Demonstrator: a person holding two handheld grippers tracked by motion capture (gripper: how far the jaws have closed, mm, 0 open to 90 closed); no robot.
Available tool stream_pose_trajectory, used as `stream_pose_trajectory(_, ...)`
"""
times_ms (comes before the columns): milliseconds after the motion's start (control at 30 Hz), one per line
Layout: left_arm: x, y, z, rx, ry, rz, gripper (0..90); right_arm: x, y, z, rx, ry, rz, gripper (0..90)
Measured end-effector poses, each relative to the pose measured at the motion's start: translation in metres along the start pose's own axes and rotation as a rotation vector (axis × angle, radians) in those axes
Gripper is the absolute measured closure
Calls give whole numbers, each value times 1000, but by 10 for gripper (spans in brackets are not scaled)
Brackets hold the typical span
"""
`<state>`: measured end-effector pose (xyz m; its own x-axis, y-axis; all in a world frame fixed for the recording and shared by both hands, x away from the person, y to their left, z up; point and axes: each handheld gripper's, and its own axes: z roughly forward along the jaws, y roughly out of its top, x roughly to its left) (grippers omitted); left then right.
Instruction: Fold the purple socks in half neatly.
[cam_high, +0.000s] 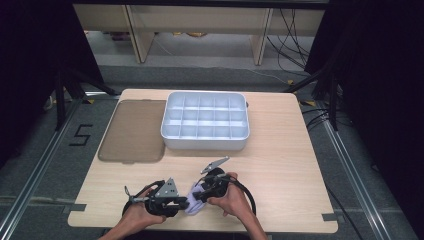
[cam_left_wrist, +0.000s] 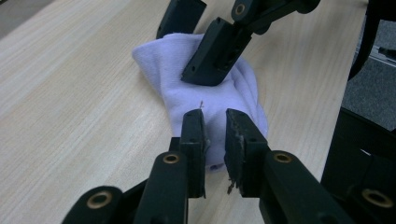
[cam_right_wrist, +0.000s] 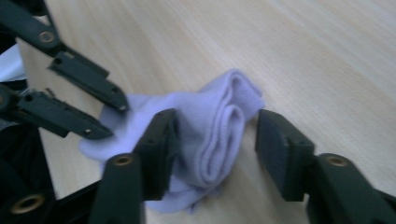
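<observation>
My left tongs (cam_left_wrist: 215, 126) sit with jaws nearly together, a narrow gap between them, tips at the near end of the white sock (cam_left_wrist: 205, 88); can't tell if any fabric is actually nipped. My right tongs (cam_right_wrist: 215, 140) are spread, straddling the folded end of the sock, one pad touching cloth, the other just off it, nothing pinched. The sock lies crumpled near the front edge of the table (cam_high: 280, 165), between my two hands; soft ribbed knit, pale lilac-white, folded in layers. In the left gripper view the right tongs' jaws come down onto the top of the sock. Table is light wood grain, smooth. Well apart, toward the far side, a white plastic compartment tray (cam_high: 205, 143) with a grid of cells, and just beside it, left, a flat translucent brown lid (cam_high: 132, 132) with rounded corners.
</observation>
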<state>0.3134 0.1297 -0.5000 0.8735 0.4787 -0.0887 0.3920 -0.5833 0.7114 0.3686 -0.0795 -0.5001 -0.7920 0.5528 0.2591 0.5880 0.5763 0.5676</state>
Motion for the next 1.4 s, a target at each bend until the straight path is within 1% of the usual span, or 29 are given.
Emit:
stream_pose_trajectory(33,1,0,-1,-8,-3,15,740,0,0,0,5,4,4,541)
stream_pose_trajectory(100,1,0,-5,0,-3,-3,704,-1,-1,0,1,36,21,590)
stream_pose_trajectory(133,2,0,-6,-15,-21,4,689,-2,-2,0,-1,44,29,603)
stream_pose_trajectory(167,2,-1,-8,-11,-20,-15,668,-3,-2,1,-10,56,18,617)
stream_pose_trajectory(200,3,-1,-11,-8,-28,-9,639,-3,-3,0,-6,63,27,637)
stream_pose_trajectory(333,8,-7,-18,-32,-50,-73,504,-2,-3,0,-7,76,33,669)
stream_pose_trajectory(400,10,-11,-21,-36,-43,-92,446,-2,-3,-1,-12,71,24,689)
stream_pose_trajectory(433,10,-13,-23,-40,-40,-113,428,-2,-4,-1,-13,68,25,694)
stream_pose_trajectory(467,12,-16,-25,-31,-29,-111,412,-1,-4,-1,-18,65,19,700)
stream_pose_trajectory(533,13,-21,-31,-40,-20,-113,394,2,-4,-2,-15,52,23,711)
stream_pose_trajectory(567,13,-24,-33,-45,-13,-121,385,1,-4,-2,-23,52,6,714)
stream_pose_trajectory(667,15,-33,-40,-32,26,-129,359,5,-4,-3,-22,35,3,726)
stream_pose_trajectory(733,15,-39,-42,-34,41,-155,356,6,-3,-3,-22,31,-23,731)
stream_pose_trajectory(800,15,-43,-42,-43,70,-147,362,9,-3,-5,-20,4,-35,738)
stream_pose_trajectory(833,17,-44,-43,-14,84,-115,358,10,-3,-6,-18,-7,-44,740)
stream_pose_trajectory(900,19,-45,-41,6,104,-110,344,13,-2,-8,-20,-27,-58,741)
stream_pose_trajectory(933,19,-45,-40,-1,105,-130,336,15,-2,-12,-28,-27,-56,742)
stream_pose_trajectory(967,20,-44,-40,-12,103,-127,333,15,-2,-14,-29,-27,-71,743)
stream_pose_trajectory(1000,21,-45,-40,-3,115,-139,331,18,-2,-17,-26,-37,-50,743)
stream_pose_trajectory(1067,22,-44,-42,-18,117,-138,327,18,-1,-20,-43,-53,-76,744)
stream_pose_trajectory(1100,22,-44,-42,-28,118,-145,327,18,-1,-21,-53,-37,-95,744)
stream_pose_trajectory(1133,23,-45,-44,-16,132,-139,327,20,-1,-21,-64,-47,-73,744)
stream_pose_trajectory(1167,24,-45,-44,-17,132,-131,326,20,0,-22,-54,-47,-88,744)
stream_pose_trajectory(1233,24,-44,-44,-22,135,-138,313,20,0,-23,-53,-58,-88,744)
stream_pose_trajectory(1267,22,-45,-43,-44,127,-174,311,20,0,-24,-52,-60,-91,744)
stream_pose_trajectory(1300,23,-44,-44,-38,129,-175,310,21,0,-24,-53,-62,-94,744)
stream_pose_trajectory(1333,21,-43,-44,-59,106,-194,308,21,0,-25,-56,-62,-101,744)
stream_pose_trajectory(1367,23,-43,-46,-49,127,-166,306,23,1,-27,-55,-77,-88,744)
stream_pose_trajectory(1400,23,-43,-47,-52,130,-158,300,24,2,-28,-68,-82,-100,744)
